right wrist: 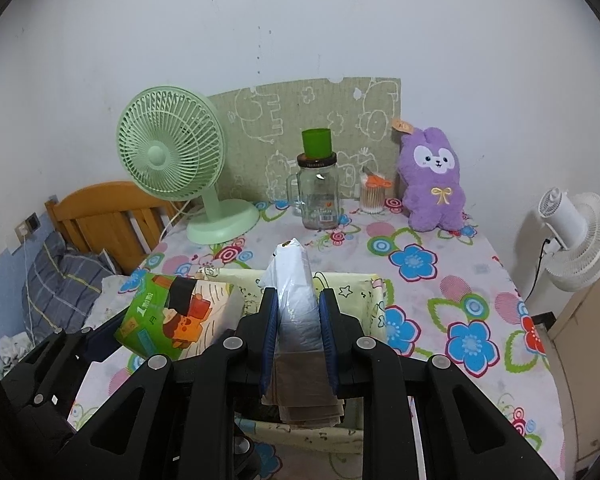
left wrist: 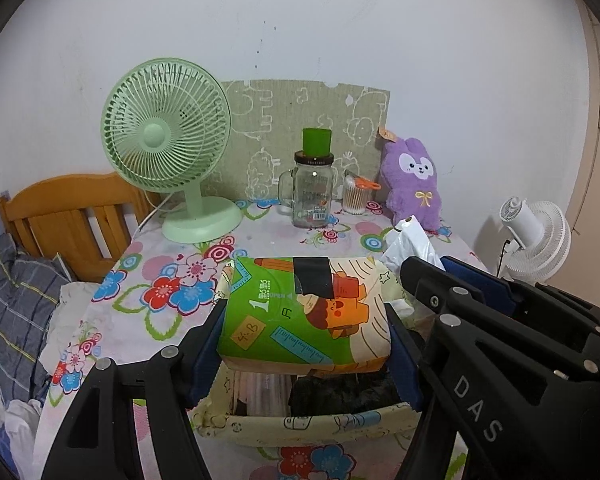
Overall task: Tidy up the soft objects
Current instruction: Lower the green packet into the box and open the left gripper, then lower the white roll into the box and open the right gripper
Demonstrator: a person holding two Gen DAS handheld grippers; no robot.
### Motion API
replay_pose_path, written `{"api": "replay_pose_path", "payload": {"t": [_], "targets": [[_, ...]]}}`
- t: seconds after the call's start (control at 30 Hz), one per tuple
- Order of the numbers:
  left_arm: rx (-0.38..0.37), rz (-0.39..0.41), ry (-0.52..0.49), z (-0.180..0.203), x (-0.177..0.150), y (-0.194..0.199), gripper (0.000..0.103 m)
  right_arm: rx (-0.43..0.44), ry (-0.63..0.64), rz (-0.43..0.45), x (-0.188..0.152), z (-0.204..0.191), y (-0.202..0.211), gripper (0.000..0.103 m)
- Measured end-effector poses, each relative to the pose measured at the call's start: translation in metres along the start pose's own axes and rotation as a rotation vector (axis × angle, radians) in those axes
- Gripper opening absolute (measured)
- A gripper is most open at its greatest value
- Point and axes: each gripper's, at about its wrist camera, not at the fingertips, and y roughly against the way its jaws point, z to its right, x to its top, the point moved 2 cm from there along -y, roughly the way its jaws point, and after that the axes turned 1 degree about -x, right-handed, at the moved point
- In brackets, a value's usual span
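Floral-clothed bench (right wrist: 440, 280): left tool (left wrist: 306, 320) grips the tissue pack (left wrist: 300, 312), right tool (right wrist: 298, 316) the bagged bundle (right wrist: 296, 320), both over the fabric bin (right wrist: 374, 304), likely lowering next

storage box (left wrist: 312, 424) contents mostly hidden under tissue pack (left wrist: 304, 312), jar label (left wrist: 320, 211) unreadable

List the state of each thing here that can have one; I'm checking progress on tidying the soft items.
Left gripper: shut on the green cartoon-printed tissue pack, held above the pale fabric storage box.
Right gripper: shut on the translucent plastic packet.
Fabric storage box: open-topped, partly filled.
Glass mason jar: lidded, green cup upright on top.
Purple plush rabbit: upright against the wall.
Green desk fan: blades too hidden to tell.
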Motion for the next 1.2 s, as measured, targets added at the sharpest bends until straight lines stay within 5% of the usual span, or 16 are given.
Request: {"api": "replay_pose_path", "payload": {"t": [0.33,0.6,1.2], "targets": [[-0.005,-0.067,0.019,-0.004,-0.009,-0.028,0.075,0.006,-0.014,-0.062,-0.009,0.003,-0.03,0.023],[-0.006,-0.077,0.015,-0.011,-0.014,-0.033,0.093,0.024,-0.019,-0.078,-0.013,-0.002,-0.042,0.023],[0.053,-0.119,0.017,-0.033,-0.015,-0.045,0.094,0.089,0.016,-0.104,-0.012,-0.024,-0.065,0.029]]}}
